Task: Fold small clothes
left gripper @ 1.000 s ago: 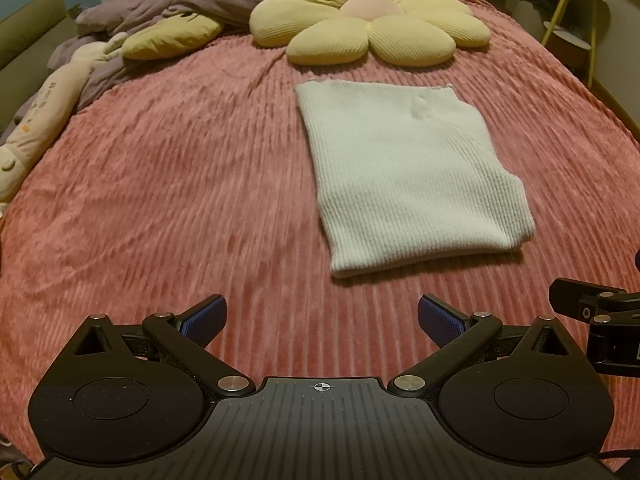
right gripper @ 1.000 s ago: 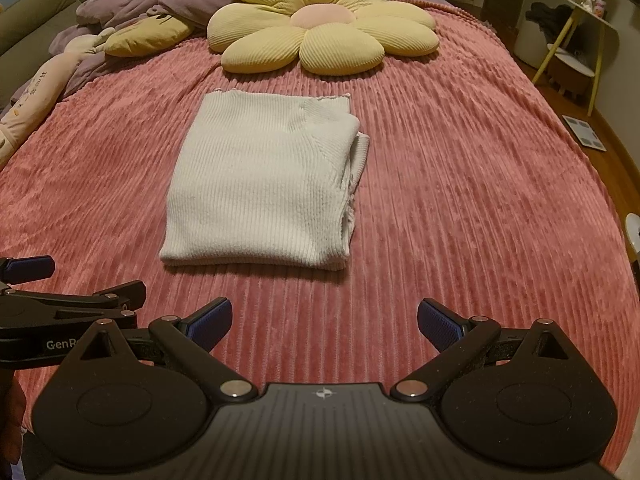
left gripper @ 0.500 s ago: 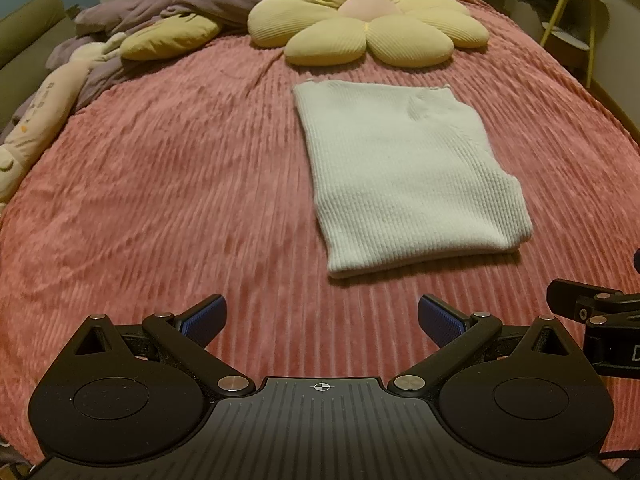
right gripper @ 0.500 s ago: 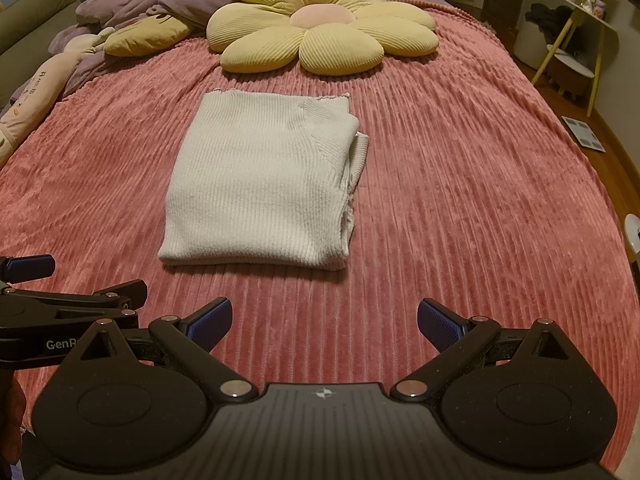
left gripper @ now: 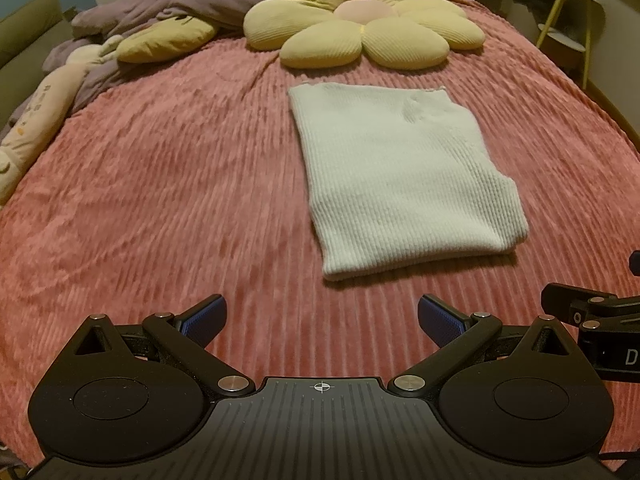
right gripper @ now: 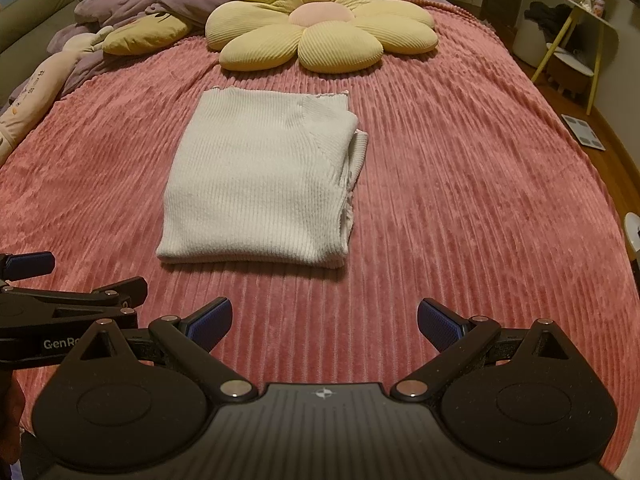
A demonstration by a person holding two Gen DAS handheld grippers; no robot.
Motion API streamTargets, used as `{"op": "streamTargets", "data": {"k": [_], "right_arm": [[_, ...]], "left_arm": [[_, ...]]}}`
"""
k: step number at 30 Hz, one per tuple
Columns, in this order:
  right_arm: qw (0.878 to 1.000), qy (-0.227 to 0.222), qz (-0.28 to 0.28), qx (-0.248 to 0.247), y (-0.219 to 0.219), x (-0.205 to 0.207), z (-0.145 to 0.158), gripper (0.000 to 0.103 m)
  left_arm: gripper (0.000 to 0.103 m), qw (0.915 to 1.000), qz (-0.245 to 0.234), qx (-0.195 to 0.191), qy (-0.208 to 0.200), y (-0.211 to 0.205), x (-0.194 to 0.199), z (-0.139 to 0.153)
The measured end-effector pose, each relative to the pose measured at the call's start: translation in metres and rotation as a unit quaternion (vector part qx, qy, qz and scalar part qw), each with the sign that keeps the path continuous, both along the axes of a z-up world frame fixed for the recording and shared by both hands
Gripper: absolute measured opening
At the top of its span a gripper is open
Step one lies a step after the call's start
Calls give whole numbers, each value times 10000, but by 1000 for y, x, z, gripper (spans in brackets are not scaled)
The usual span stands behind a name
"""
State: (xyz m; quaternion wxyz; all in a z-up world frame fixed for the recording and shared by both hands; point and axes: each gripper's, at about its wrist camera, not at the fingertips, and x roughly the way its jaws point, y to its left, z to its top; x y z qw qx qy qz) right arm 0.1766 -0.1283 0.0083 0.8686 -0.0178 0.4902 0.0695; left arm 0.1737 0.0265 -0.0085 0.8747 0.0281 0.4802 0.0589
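A white ribbed knit garment (left gripper: pixel 404 176) (right gripper: pixel 264 184) lies folded into a neat rectangle in the middle of the pink ribbed bedspread (left gripper: pixel 160 184) (right gripper: pixel 480 200). Its loose layered edges show along its right side in the right wrist view. My left gripper (left gripper: pixel 322 318) hovers open over bare bedspread, short of the garment's near edge, holding nothing. My right gripper (right gripper: pixel 324 320) is likewise open and empty, just in front of the garment. Each gripper shows at the other view's side edge.
A large yellow flower-shaped cushion (left gripper: pixel 360 28) (right gripper: pixel 320 28) lies beyond the garment. Purple bedding (right gripper: pixel 168 0) and a cream plush toy (left gripper: pixel 48 108) lie at the far left. A yellow-legged side table (right gripper: pixel 576 40) and a floor scale (right gripper: pixel 582 134) stand right of the bed.
Both views drift very slightly; the garment and both open grippers stay essentially where they were.
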Motion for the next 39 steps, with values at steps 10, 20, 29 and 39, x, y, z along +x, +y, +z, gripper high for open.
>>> {"op": "streamTargets", "data": {"k": [10, 20, 29, 39], "right_arm": [[10000, 28, 4, -43, 1, 0, -9, 99], [9999, 36, -59, -85, -2, 0, -13, 99], [9999, 47, -95, -75, -4, 0, -14, 99], [9999, 37, -87, -101, -3, 0, -15, 99]], "left_arm": [[103, 9999, -71, 104, -66, -4, -2, -1], [103, 10000, -21, 38, -21, -1, -3, -4], [103, 10000, -25, 63, -35, -1, -3, -3], [103, 9999, -14, 103, 71, -2, -1, -6]]}}
